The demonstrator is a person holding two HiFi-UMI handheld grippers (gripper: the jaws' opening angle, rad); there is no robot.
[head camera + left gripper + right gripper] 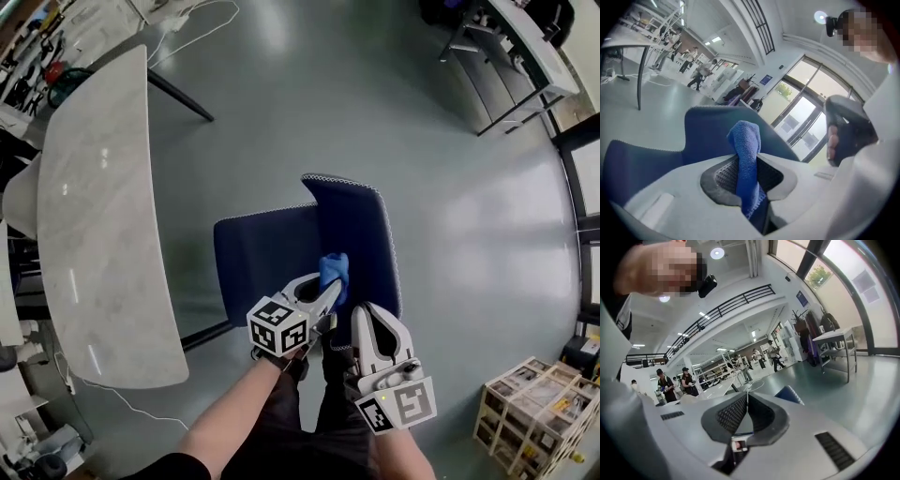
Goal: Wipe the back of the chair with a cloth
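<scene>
White marble table [103, 225], long curved top, stands at left on dark slanted legs [180, 96]. Floor [450, 206] is grey and glossy, reflecting ceiling lights. Wooden crate [536, 414] with packed boxes sits at lower right. White-topped desk [530, 42] on a metal frame stands at upper right. Background: glazed doors [806, 112], balcony railing [722, 310], several people [686, 380] standing among workbenches.

Your left gripper [327, 293] pinches the blue cloth [334, 272] tight, up against the chair [361, 225]. Your right gripper [367, 312] hangs close by the chair, jaws together, holding nothing.
</scene>
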